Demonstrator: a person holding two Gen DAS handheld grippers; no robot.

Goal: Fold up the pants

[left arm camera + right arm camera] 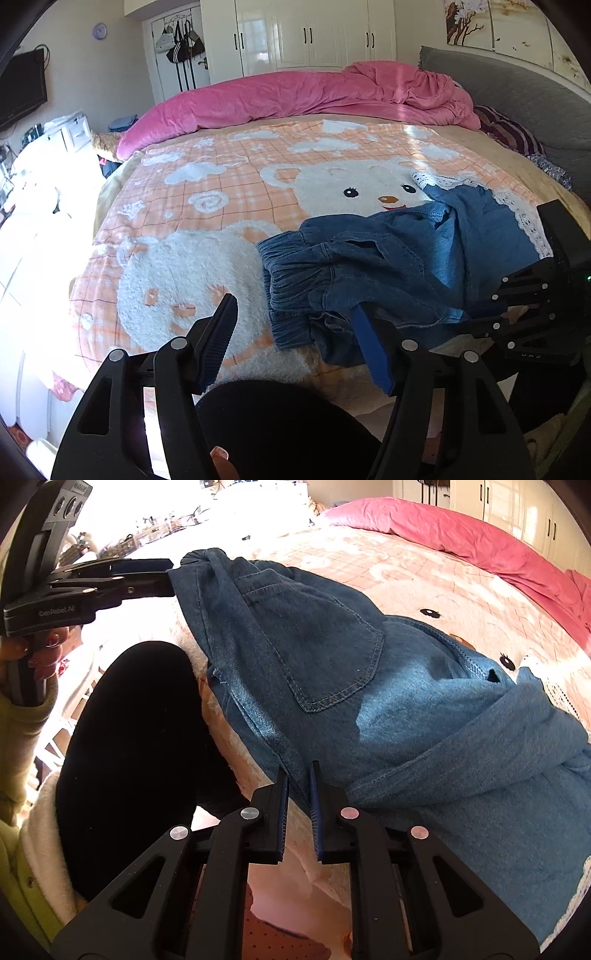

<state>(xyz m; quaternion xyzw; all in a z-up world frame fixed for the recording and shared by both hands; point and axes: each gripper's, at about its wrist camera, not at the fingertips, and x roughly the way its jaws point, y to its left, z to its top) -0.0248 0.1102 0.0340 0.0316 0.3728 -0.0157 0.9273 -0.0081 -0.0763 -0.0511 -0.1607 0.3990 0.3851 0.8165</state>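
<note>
pants (391, 258): small blue denim pair with white lace trim (524, 218) at the hems, lying bunched up on the near right part of the bed, elastic waistband toward the left, back pocket (325, 646) facing up

left gripper (295, 332): fingers spread wide in its own view; from the right wrist view its tips look to be right at the waistband corner, can't tell if it's actually got a grip

right gripper (299, 786): fingers pressed close together, pinching the near edge of the denim

writing: "GenRobot.AI" on the side of the left gripper, readable from the right wrist view

bed: fuzzy peach plaid blanket (207, 206) with a big white bear face, pink duvet (295, 96) heaped along the far side, grey headboard (517, 96) on the right

room: white wardrobe (303, 33), bags (181, 40) hanging on a door, purple wall clock (99, 31), TV (22, 88) on the left wall

in the way: person's black-clad knee (125, 760) at the bed edge
</note>
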